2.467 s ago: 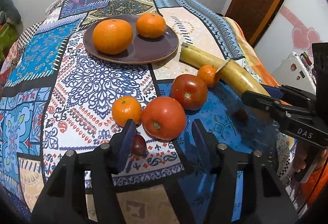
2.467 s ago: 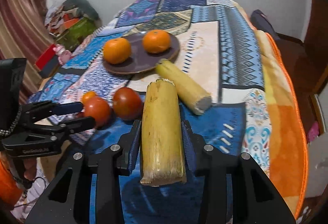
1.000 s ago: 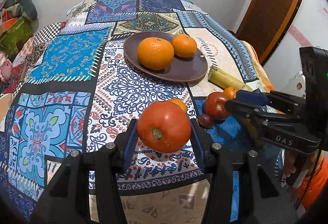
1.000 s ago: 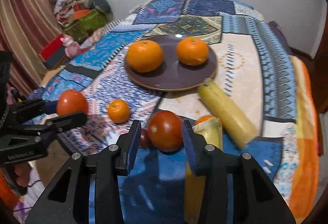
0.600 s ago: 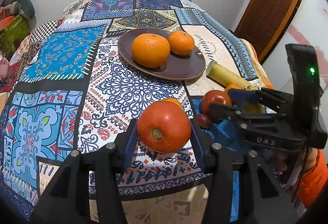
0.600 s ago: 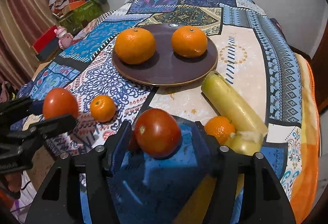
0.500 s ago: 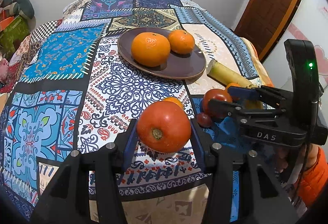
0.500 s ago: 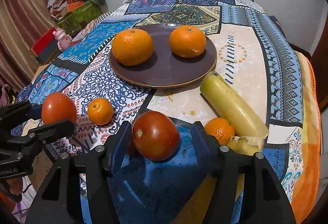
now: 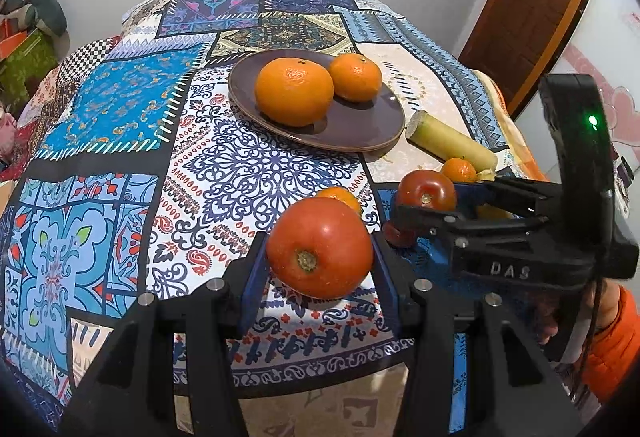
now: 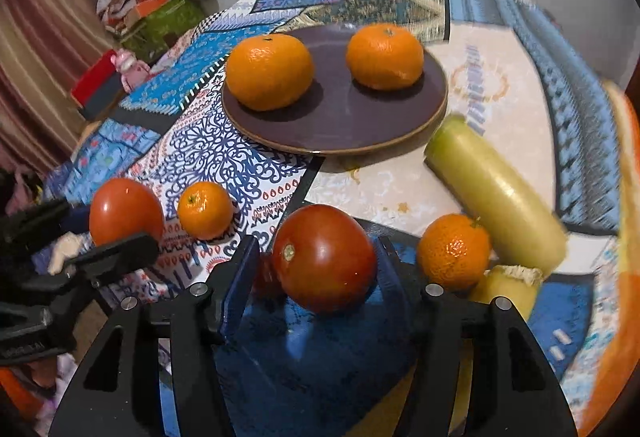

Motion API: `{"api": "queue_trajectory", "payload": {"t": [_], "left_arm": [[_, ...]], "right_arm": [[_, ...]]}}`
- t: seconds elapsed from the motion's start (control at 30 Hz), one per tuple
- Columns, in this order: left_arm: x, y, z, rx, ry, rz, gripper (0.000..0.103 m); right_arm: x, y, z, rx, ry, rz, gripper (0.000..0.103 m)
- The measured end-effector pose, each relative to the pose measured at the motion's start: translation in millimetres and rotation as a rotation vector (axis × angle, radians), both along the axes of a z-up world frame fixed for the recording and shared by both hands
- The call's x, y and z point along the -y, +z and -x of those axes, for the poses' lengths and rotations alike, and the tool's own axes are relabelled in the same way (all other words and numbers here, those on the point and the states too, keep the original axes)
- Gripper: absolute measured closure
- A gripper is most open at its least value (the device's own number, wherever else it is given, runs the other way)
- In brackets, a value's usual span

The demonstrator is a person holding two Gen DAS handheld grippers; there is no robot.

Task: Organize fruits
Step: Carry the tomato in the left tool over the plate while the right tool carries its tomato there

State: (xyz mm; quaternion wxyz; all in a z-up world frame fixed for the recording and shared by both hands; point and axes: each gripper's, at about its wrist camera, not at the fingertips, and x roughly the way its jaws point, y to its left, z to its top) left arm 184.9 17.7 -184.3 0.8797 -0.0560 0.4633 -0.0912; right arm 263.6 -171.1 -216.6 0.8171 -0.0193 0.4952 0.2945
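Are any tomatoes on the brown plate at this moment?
No, the brown plate holds only two oranges; both tomatoes are at the grippers.

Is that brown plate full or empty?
Neither: the plate holds two oranges, a bigger one and a smaller one, with bare space in front.
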Motion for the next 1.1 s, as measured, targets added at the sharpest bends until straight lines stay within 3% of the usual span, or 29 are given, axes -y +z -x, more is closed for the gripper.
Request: {"api": "queue_trajectory", "payload": {"t": [0.1,0.5,1.1], "left_arm": [[-1,0,0,-0.001,0.001,0.000,0.054],[-9,21,-6,0.051,0.018,-0.010,0.054],[-24,69,-55,0.183,0.038,-0.058,0.054]], "right_arm": [[1,1,0,0.005,-0.003,0.009,0.056],[3,28,5,0.094,0.004,-0.010,0.057],[-13,79,-39,0.248,-0.015,-0.049,0.057]]}}
